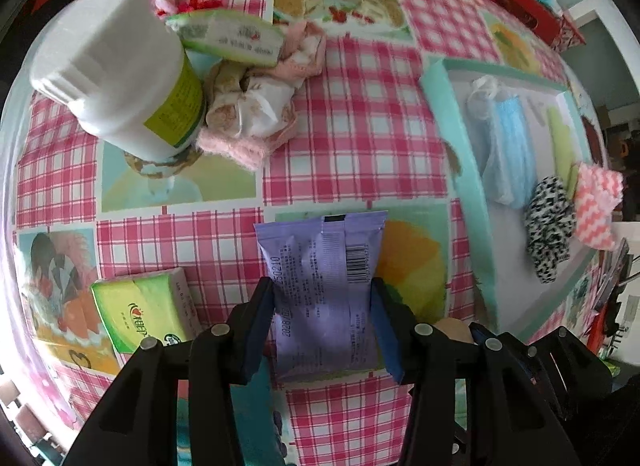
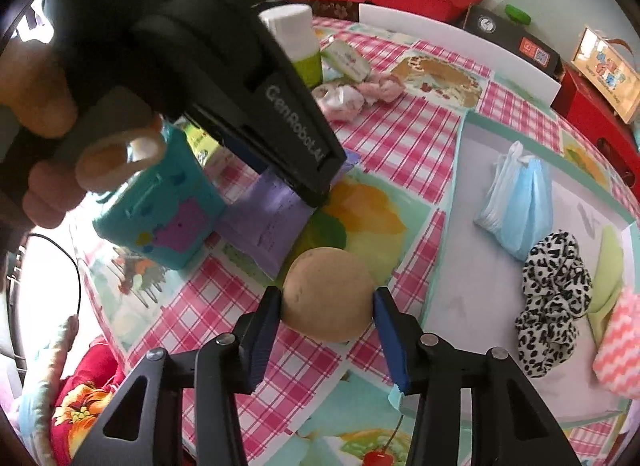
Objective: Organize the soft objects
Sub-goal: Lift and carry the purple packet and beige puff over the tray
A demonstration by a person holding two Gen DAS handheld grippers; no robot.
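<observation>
In the left wrist view a purple packet (image 1: 324, 266) lies flat on the checked tablecloth. My left gripper (image 1: 324, 324) points down over it, its blue pads (image 1: 260, 326) pressed on the packet's two long sides. In the right wrist view a tan round soft ball (image 2: 326, 294) rests on the cloth, and my right gripper (image 2: 327, 306) is shut on it, both pads touching its sides. The left gripper's black body (image 2: 280, 125) shows there over the purple packet (image 2: 264, 221). A white tray with a teal rim (image 2: 448, 201) lies right of the ball.
The tray holds blue face masks (image 2: 516, 201), a leopard scrunchie (image 2: 552, 298), a pink zigzag cloth (image 2: 620, 346) and a green piece. A white bottle (image 1: 116, 65), green tissue packs (image 1: 140, 314), pink cloths (image 1: 256, 105) and a teal box (image 2: 160, 205) stand around. A hand (image 2: 40, 105) holds the left gripper.
</observation>
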